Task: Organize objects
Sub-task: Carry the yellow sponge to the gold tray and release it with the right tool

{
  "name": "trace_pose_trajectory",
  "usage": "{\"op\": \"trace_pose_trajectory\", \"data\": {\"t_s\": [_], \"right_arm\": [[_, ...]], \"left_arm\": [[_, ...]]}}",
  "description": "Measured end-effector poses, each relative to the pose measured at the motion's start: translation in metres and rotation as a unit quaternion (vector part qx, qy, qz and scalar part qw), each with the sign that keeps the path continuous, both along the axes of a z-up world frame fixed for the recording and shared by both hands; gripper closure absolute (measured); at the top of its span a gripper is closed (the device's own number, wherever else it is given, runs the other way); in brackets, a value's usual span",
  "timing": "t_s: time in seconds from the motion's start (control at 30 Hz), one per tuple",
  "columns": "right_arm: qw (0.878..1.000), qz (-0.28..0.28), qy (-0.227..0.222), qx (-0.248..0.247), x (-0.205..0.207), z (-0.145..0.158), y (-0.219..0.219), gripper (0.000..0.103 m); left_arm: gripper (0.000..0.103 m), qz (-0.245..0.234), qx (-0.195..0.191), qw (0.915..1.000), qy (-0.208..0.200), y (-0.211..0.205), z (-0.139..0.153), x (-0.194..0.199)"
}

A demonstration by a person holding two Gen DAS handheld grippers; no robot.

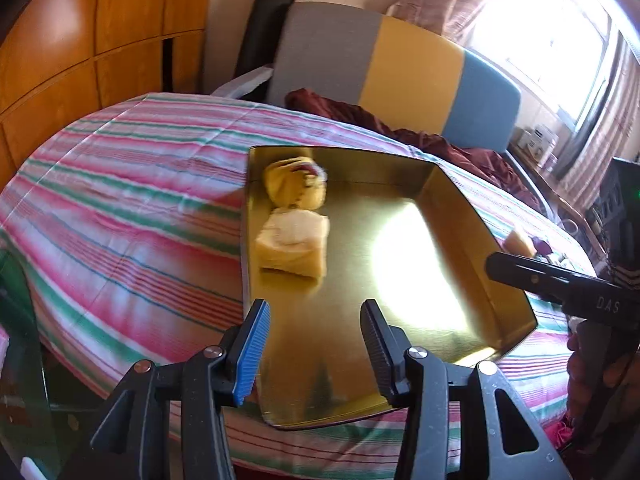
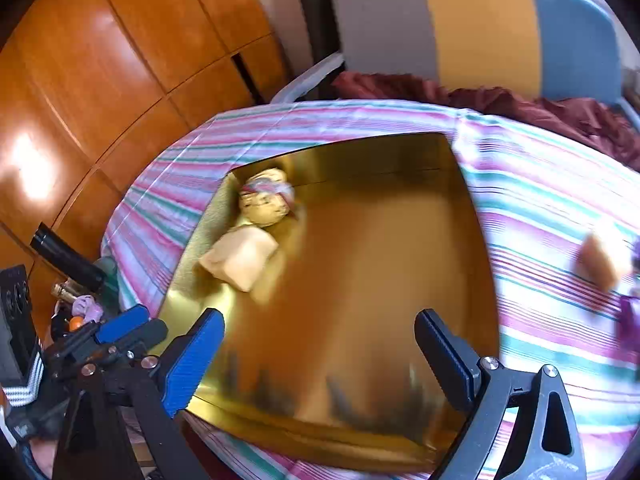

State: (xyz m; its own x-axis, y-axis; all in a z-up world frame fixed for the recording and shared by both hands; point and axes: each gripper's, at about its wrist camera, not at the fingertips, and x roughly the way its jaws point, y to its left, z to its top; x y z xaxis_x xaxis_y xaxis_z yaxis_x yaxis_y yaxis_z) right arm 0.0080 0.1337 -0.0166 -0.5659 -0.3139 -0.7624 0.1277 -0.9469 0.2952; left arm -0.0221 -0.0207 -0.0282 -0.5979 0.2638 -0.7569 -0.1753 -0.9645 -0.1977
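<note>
A shallow gold metal tray (image 1: 452, 200) (image 2: 380, 264) lies on the striped bedspread (image 1: 132, 200). Along its far left wall sit two cloth bundles: a yellow patterned roll (image 1: 296, 184) (image 2: 266, 204) and, nearer to me, a pale yellow folded one (image 1: 294, 246) (image 2: 240, 260). My left gripper (image 1: 314, 312) hovers over the tray's near end, its jaws apart with nothing between them. My right gripper (image 2: 320, 318) stands wide open over the tray floor, empty. Another yellow bundle (image 1: 518, 242) (image 2: 598, 260) lies on the bed right of the tray, beside something purple (image 2: 628, 312).
A wooden wardrobe (image 2: 100, 80) stands left of the bed. A grey, yellow and blue headboard (image 1: 400, 64) and a maroon blanket (image 1: 440, 140) are at the far end. A glass surface (image 1: 24, 360) with small items sits at the near left. A bright window (image 1: 540, 40) is at right.
</note>
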Motion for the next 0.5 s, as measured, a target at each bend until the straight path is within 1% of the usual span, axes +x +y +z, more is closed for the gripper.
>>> {"op": "trace_pose_trajectory", "data": {"t_s": [0.17,0.3,0.4,0.5], "right_arm": [[0.999,-0.051,0.005,-0.001,0.02,0.005,0.052,0.006],[0.994,-0.105,0.005,0.016,0.035,0.012,0.103,0.006],[0.987,-0.156,0.006,0.029,0.049,0.019,0.147,0.006],[0.974,-0.221,0.01,0.042,0.065,0.028,0.2,0.006]], "left_arm": [[0.056,-0.034,-0.004,0.9994,0.006,0.024,0.007,0.003],[0.056,-0.071,-0.007,0.9974,0.01,0.05,0.012,0.005],[0.056,-0.098,-0.011,0.995,0.012,0.072,0.016,0.008],[0.056,-0.132,-0.014,0.991,0.019,0.096,0.022,0.011]]}}
